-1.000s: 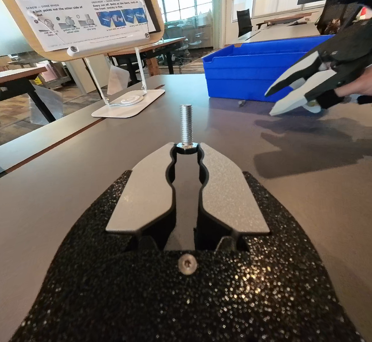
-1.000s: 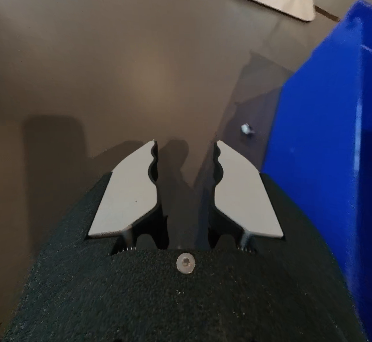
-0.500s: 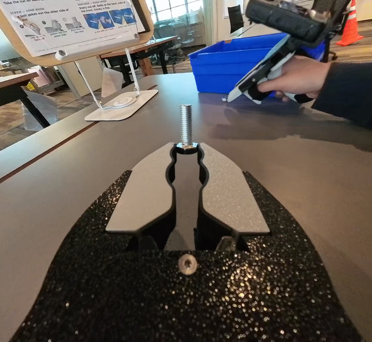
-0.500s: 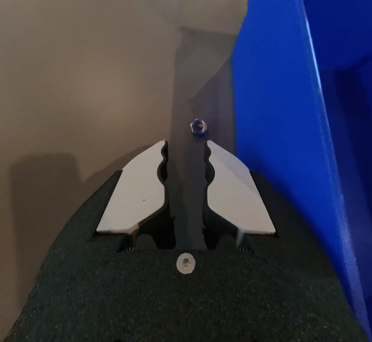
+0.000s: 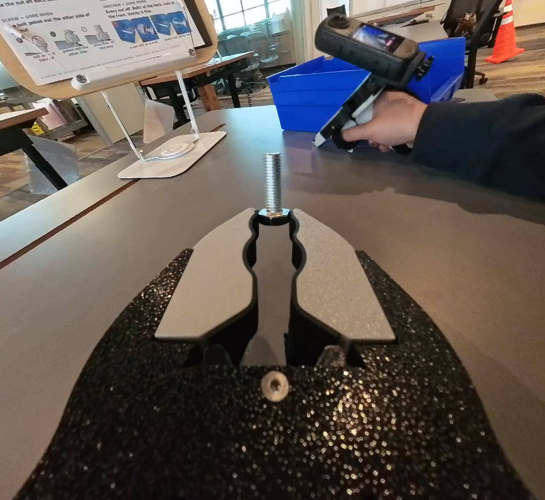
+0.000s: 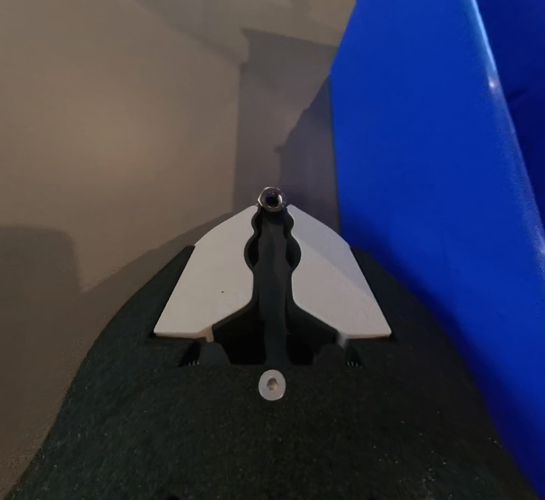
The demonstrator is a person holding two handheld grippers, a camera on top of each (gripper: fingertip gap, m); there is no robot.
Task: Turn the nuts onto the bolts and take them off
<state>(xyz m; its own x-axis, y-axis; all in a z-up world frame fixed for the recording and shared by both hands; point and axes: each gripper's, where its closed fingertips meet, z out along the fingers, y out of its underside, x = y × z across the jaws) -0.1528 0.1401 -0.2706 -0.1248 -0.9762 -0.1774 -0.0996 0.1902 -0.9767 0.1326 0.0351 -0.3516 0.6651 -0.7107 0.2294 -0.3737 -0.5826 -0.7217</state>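
Observation:
My left gripper (image 5: pixel 272 215) is shut on the hex head of a silver bolt (image 5: pixel 272 182). It holds the bolt upright over the grey table (image 5: pixel 383 250), threaded shank pointing up. My right gripper (image 6: pixel 272 206) is down at the table beside the blue bin (image 6: pixel 427 161). Its fingertips (image 6: pixel 290 211) are closed on a small silver nut (image 6: pixel 272 200), which sits at the very tips with its hole facing the camera. The right gripper also shows in the left wrist view (image 5: pixel 318 140), tilted down with its tip at the foot of the bin (image 5: pixel 312 97).
An instruction board (image 5: pixel 97 23) on a clear stand with a white base (image 5: pixel 174 158) is at the table's far left. A person's hand and dark sleeve (image 5: pixel 442 138) reach in from the right. An orange cone (image 5: pixel 505 35) and office furniture stand beyond the table. My hands' fingertips stand some 30 cm from each other.
My right gripper moved to the nut by the bin, dropped to the table and closed from wide open onto it. My left gripper kept the bolt still.

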